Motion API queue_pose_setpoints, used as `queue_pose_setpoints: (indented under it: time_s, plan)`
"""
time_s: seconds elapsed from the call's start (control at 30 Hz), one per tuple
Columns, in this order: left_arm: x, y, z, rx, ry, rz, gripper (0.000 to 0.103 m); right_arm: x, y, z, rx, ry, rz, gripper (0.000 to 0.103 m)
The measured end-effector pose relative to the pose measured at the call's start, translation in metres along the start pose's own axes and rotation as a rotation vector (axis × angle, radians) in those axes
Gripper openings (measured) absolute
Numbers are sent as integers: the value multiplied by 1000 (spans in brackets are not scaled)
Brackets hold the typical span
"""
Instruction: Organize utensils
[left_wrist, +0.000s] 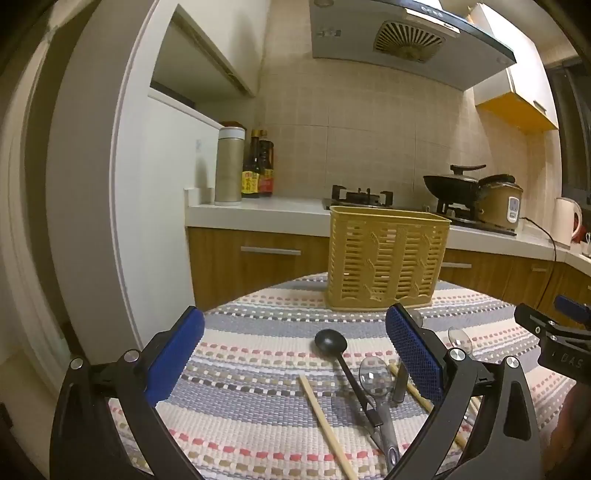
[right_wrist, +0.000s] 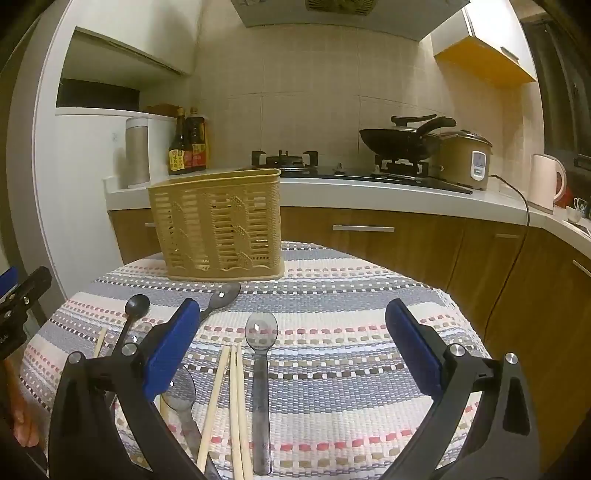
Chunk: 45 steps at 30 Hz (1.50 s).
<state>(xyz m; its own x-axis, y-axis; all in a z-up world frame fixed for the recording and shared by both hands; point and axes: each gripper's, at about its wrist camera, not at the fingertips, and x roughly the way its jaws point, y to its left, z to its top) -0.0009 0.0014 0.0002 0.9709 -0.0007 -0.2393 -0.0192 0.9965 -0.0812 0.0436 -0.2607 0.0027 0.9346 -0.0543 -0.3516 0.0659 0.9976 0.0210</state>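
A yellow slatted utensil basket (left_wrist: 386, 258) (right_wrist: 218, 229) stands upright at the far side of a striped cloth. Loose utensils lie in front of it: a black ladle (left_wrist: 330, 341) (right_wrist: 136, 306), a clear plastic spoon (left_wrist: 375, 376) (right_wrist: 261, 328), a wooden chopstick (left_wrist: 325, 424), several chopsticks (right_wrist: 232, 398) and a grey spoon (right_wrist: 221, 295). My left gripper (left_wrist: 295, 350) hangs open above the ladle and spoon, holding nothing. My right gripper (right_wrist: 291, 339) is open over the clear spoon and chopsticks, also holding nothing. The right gripper's tip (left_wrist: 554, 325) shows at the left view's right edge.
The striped cloth (right_wrist: 351, 314) covers a round table. Behind it runs a kitchen counter (right_wrist: 369, 195) with sauce bottles (right_wrist: 188, 144), a steel flask (left_wrist: 229, 166), a gas hob with a black wok (right_wrist: 399, 142), a rice cooker (right_wrist: 465, 158) and a kettle (right_wrist: 546, 181).
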Motion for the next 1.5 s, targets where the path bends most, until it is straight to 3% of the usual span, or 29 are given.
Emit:
queue_pose_setpoints:
  time_s: [1.5]
  plan:
    - [7, 1, -6, 7, 33, -9, 95, 5, 3, -4, -7, 22, 4, 96]
